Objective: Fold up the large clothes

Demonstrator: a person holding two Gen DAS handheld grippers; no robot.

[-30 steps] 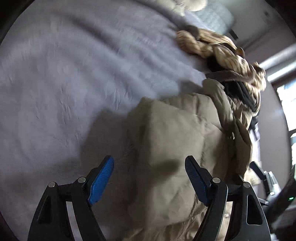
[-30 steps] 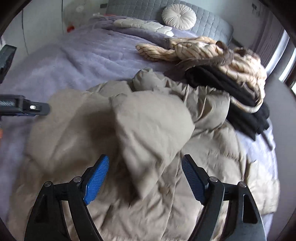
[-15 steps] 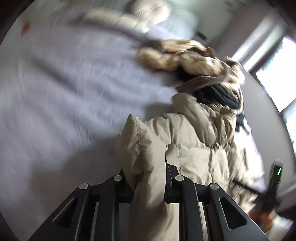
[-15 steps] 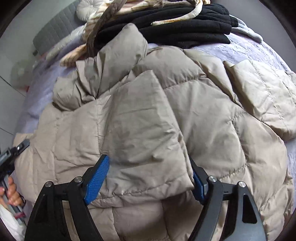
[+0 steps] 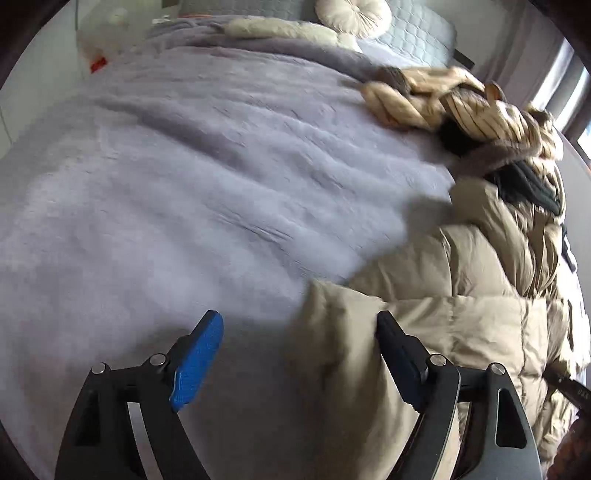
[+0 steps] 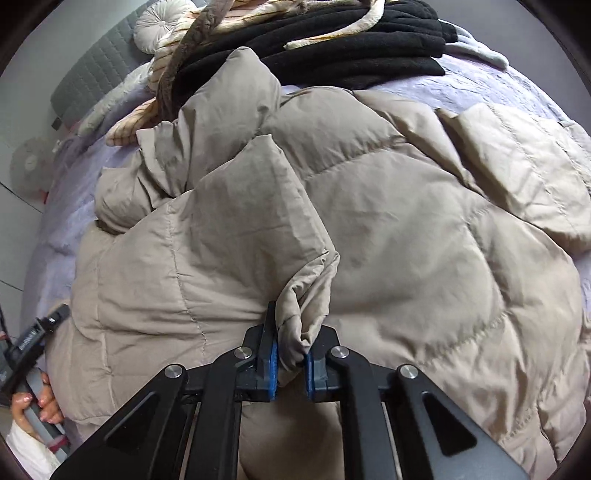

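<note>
Your right gripper (image 6: 290,360) pinches the puffer coat's (image 6: 388,229) sleeve cuff, bulk toward twelve o'clock; your left gripper (image 5: 299,354) gapes empty.

A big bed is covered by a lavender fuzzy blanket (image 5: 192,155). Behind it, a grey quilted headboard (image 5: 417,26) is set against a pale wall, with a round cream pillow (image 5: 352,14) propped on it. Daylight is let in by a window (image 5: 576,96) right of the headboard.
</note>
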